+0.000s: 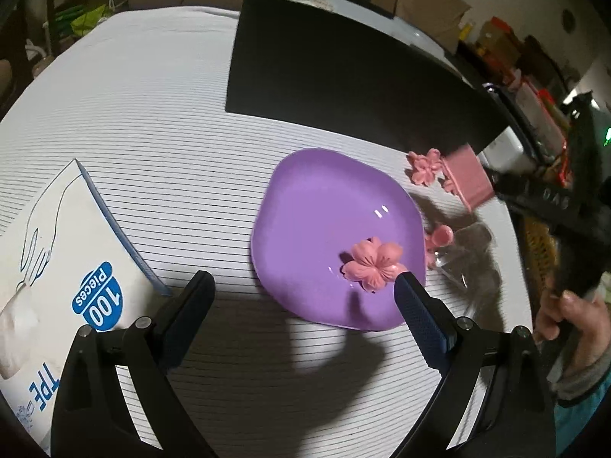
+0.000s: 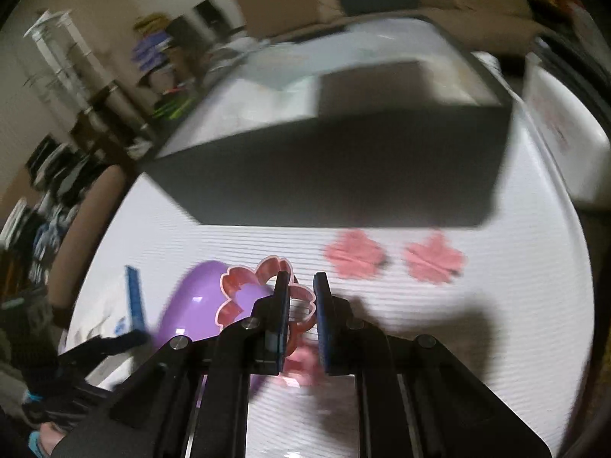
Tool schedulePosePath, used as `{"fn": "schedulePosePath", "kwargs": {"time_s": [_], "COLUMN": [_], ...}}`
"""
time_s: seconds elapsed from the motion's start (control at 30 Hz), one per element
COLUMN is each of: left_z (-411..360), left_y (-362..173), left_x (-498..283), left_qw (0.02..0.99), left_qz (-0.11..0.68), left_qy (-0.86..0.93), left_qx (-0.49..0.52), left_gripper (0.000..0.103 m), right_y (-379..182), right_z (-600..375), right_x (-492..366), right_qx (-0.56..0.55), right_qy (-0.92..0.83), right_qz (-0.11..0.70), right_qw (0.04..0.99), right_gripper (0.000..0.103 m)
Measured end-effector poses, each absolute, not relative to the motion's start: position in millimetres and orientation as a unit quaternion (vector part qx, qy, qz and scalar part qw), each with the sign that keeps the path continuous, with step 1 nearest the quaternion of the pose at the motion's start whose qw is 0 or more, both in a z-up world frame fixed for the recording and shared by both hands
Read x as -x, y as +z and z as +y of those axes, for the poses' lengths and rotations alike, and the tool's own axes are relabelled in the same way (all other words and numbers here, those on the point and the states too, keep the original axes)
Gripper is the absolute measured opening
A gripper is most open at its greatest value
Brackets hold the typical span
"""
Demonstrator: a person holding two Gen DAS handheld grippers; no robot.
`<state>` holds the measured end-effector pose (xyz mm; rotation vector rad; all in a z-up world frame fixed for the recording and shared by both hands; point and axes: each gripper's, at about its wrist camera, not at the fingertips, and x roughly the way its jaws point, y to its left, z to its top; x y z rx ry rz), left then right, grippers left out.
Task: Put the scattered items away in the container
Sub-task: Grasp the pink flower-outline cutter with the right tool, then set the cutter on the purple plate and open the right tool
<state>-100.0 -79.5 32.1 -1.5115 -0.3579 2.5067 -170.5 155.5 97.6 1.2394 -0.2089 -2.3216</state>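
Altogether, right claw (image 2: pixel 299 286) pinches one pink flower-outline cutter (image 2: pixel 244 294); only this view shows two flat pink flowers (image 2: pixel 355 257). Left claw (image 1: pixel 303 286) is spread above one purple plastic plate (image 1: pixel 320 210) carrying one flower (image 1: pixel 372 263).

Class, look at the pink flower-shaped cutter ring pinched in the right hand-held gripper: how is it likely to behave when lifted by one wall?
The pink flower cutter looks like a thin, open plastic outline, so probably light. The right hand-held gripper pinches just one thin wall, so it may swing or twist. That wall might flex under a hard squeeze.
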Motion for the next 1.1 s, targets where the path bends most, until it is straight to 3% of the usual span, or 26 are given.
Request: {"fn": "schedulePosePath", "kwargs": {"time_s": [0.23, 0.4, 0.47, 0.53, 0.6, 0.8, 0.9, 1.1], "left_z": [-77, -89, -91, -92, -92, -85, -84, -80], "left_y": [36, 32, 30, 29, 28, 31, 32, 32], "left_x": [97, 98, 98, 99, 100, 97, 97, 99], "left_qw": [0.087, 0.089, 0.08, 0.076, 0.077, 0.085, 0.087, 0.091], "left_qz": [-0.094, -0.119, -0.117, -0.118, -0.119, -0.111, -0.113, -0.112], "left_qy": [0.85, 0.842, 0.842, 0.84, 0.839, 0.841, 0.842, 0.842], "left_qx": [0.511, 0.519, 0.521, 0.523, 0.525, 0.522, 0.52, 0.52], "left_gripper": [0.095, 0.095, 0.095, 0.095, 0.095, 0.095, 0.095, 0.095], "right_y": [83, 62, 61, 67, 76, 108, 101, 77], "right_z": [74, 43, 41, 47, 61, 133, 151, 145], "right_x": [177, 174, 171, 167, 165, 152, 146, 128], "right_qx": [-0.475, -0.494, -0.498, -0.488, -0.479, -0.427, -0.434, -0.448], "right_qy": [-0.832, -0.819, -0.816, -0.823, -0.829, -0.872, -0.87, -0.859], "right_qz": [-0.012, 0.027, 0.041, 0.043, 0.032, -0.014, -0.021, 0.009], "right_qw": [0.288, 0.29, 0.29, 0.288, 0.285, 0.24, 0.234, 0.247], "right_gripper": [0.012, 0.016, 0.026, 0.05, 0.055, 0.054, 0.038, 0.038]}}
